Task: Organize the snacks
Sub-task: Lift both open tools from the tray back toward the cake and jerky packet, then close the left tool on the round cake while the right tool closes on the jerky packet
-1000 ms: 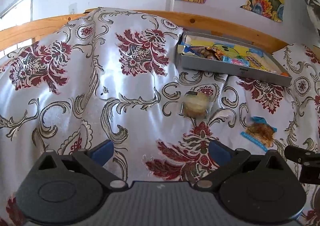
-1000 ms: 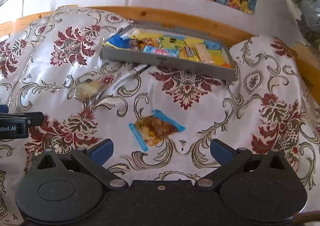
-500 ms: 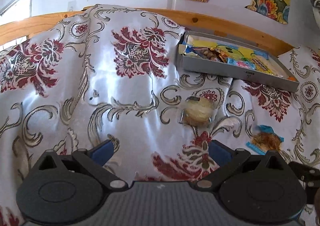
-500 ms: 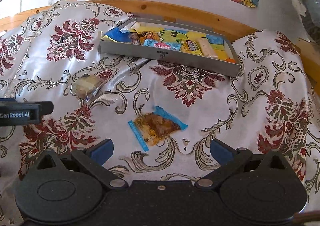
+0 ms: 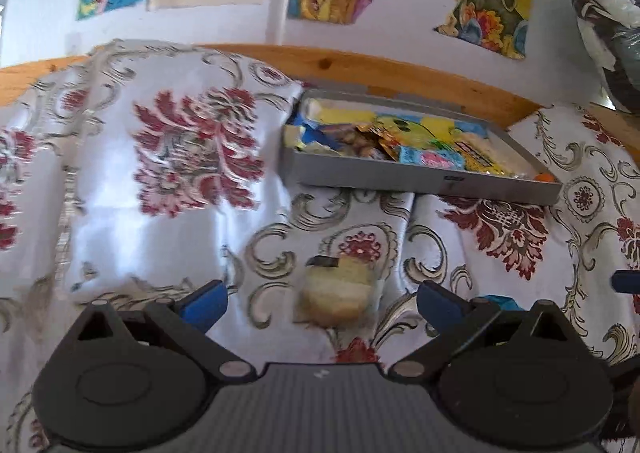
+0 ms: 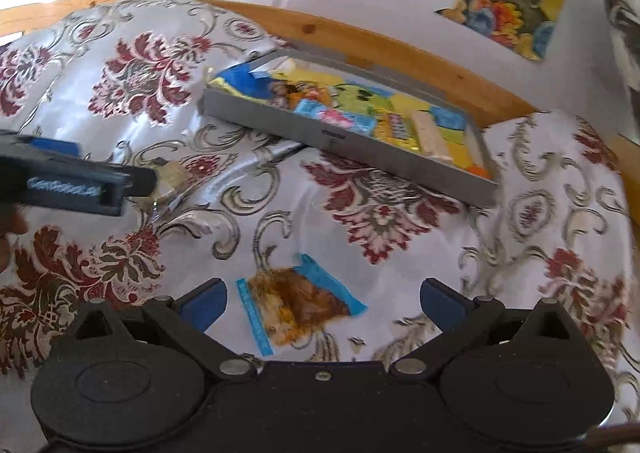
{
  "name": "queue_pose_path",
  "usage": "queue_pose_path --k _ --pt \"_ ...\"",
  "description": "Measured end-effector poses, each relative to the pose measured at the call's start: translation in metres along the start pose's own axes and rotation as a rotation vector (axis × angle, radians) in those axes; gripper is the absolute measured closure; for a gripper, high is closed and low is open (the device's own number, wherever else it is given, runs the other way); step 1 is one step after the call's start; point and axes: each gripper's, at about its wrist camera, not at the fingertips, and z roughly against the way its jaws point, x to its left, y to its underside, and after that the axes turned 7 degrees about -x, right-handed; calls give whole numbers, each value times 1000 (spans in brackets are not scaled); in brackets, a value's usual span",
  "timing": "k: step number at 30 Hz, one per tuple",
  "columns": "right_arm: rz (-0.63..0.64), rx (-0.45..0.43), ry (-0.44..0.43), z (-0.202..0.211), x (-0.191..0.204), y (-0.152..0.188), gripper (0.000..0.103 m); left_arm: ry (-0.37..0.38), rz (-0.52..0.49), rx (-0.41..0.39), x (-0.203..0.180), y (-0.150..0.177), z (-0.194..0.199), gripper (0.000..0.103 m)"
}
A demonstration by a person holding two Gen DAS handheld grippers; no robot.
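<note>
Fingers of left gripper (image 5: 320, 299) spread wide, pale cake (image 5: 335, 289) between them on cloth (image 5: 160, 221). Right gripper (image 6: 323, 299) spread over blue packet (image 6: 298, 303). Gray box (image 6: 360, 145) beyond.

No text is readable. A small dark label on the grey tray (image 6: 335, 135) front wall is too blurred to read.

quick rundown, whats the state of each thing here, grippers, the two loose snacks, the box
left gripper: open, straddling the pale snack
right gripper: open, over the blue-edged snack
pale snack: loose on cloth
blue-edged snack: loose on cloth
grey box: lidless, holding snacks
</note>
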Motion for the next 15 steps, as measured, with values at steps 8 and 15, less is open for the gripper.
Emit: queue_pose_path --k 8,15 --pt "163 -13 -77 -27 17 1 1 42 -7 37 4 5 -33 1" --pt "180 36 -81 -53 17 1 1 71 -28 43 8 6 -41 1"
